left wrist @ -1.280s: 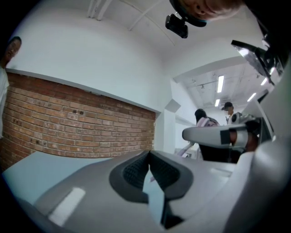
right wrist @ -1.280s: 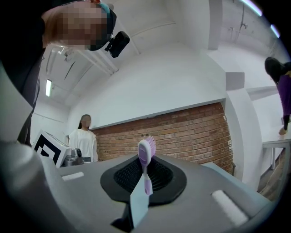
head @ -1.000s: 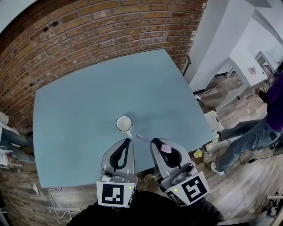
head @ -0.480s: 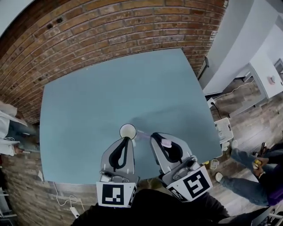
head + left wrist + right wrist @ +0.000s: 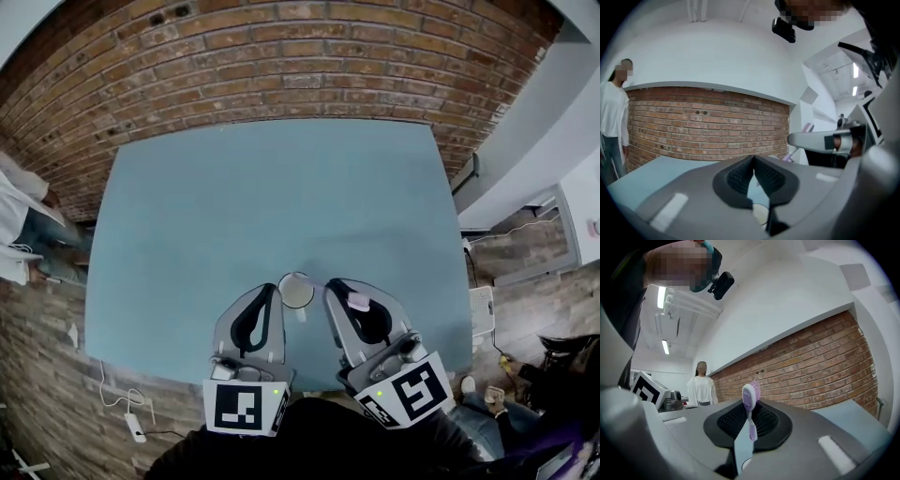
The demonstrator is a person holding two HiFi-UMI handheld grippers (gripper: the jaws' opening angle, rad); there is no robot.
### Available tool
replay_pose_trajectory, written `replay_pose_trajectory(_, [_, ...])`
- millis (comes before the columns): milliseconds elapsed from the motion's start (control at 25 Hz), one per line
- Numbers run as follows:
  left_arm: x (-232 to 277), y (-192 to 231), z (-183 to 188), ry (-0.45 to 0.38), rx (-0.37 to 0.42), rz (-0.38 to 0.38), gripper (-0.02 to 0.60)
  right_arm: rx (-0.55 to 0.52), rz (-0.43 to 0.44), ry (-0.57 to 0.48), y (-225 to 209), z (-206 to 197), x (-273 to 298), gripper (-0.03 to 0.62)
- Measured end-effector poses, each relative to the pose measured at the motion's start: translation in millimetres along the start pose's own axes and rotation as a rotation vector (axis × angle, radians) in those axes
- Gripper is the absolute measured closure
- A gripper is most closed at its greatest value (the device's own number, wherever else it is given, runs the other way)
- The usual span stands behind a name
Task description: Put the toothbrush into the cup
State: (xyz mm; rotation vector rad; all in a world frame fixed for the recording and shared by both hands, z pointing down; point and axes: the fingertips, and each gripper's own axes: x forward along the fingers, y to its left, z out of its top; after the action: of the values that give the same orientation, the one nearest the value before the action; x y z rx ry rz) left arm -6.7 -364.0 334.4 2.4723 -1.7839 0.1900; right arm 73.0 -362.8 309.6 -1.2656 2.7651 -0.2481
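Observation:
A white cup [image 5: 296, 289] stands on the blue table [image 5: 234, 206], near its front edge. My two grippers reach in from below, one on each side of the cup. The left gripper [image 5: 272, 292] is shut and holds nothing; its tips sit just left of the cup's rim. The right gripper [image 5: 331, 285] is shut on a lilac toothbrush [image 5: 750, 414]. Its bristled head [image 5: 357, 302] stands up above the pads, and the handle points down and out toward the cup. In the left gripper view, the right gripper [image 5: 820, 139] shows at the right with the toothbrush [image 5: 806, 127].
A brick wall [image 5: 281, 66] runs along the table's far side. A person in white [image 5: 21, 239] stands at the left, off the table. A power strip and cable [image 5: 134, 424] lie on the floor at lower left. The table's right edge [image 5: 459, 272] is close.
The whole scene has turned in the head view. The cup has drawn nearer and now sits between the two grippers' tips. The toothbrush stays clamped in the right gripper.

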Motion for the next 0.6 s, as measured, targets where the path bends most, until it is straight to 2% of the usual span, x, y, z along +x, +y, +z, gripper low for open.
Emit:
replay_pose_trajectory(320, [26.1,19.7,-9.2,0.014,-0.043,-0.025,0.574,-0.003,-0.023,0.049,-6.9,-11.6,27.8,0.572])
replay_pose_trajectory(600, [35.8,21.6,-30.3,0.084,-0.091,-0.051,0.574,0.021,-0.048,0.108,-14.0,-33.0,36.6,0.573])
